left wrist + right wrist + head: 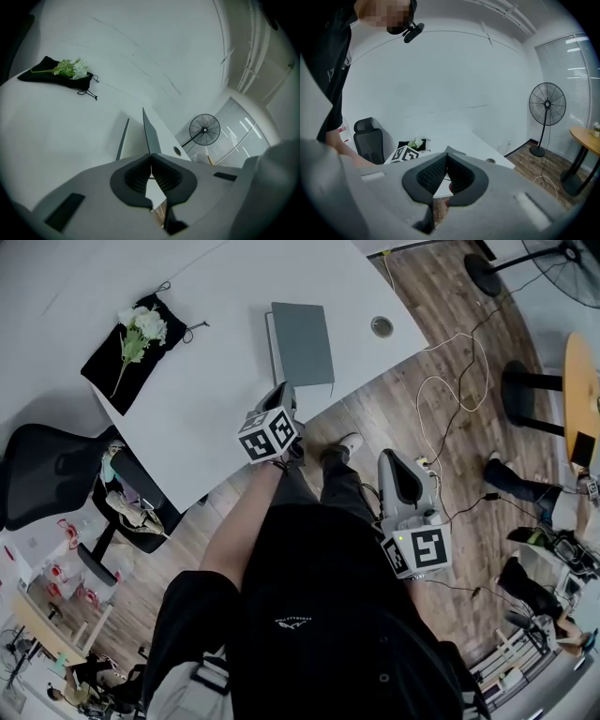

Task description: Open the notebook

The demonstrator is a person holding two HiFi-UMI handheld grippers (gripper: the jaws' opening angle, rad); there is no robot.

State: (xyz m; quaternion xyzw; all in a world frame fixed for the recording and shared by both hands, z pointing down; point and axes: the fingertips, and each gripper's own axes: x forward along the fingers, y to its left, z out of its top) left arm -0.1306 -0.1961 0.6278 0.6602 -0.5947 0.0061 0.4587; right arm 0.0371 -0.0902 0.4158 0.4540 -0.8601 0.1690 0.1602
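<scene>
A grey notebook lies on the white table, near its front edge. My left gripper sits at the notebook's near edge. In the left gripper view the grey cover stands lifted and edge-on, running straight into my left gripper, which is shut on it. The pages below stay flat on the table. My right gripper hangs off the table to the right, over the wooden floor. In its own view my right gripper is shut with nothing between the pads.
A black pouch with a white flower lies at the table's far left. A round cable grommet sits right of the notebook. A black office chair stands left of the table; cables and a fan base are on the floor.
</scene>
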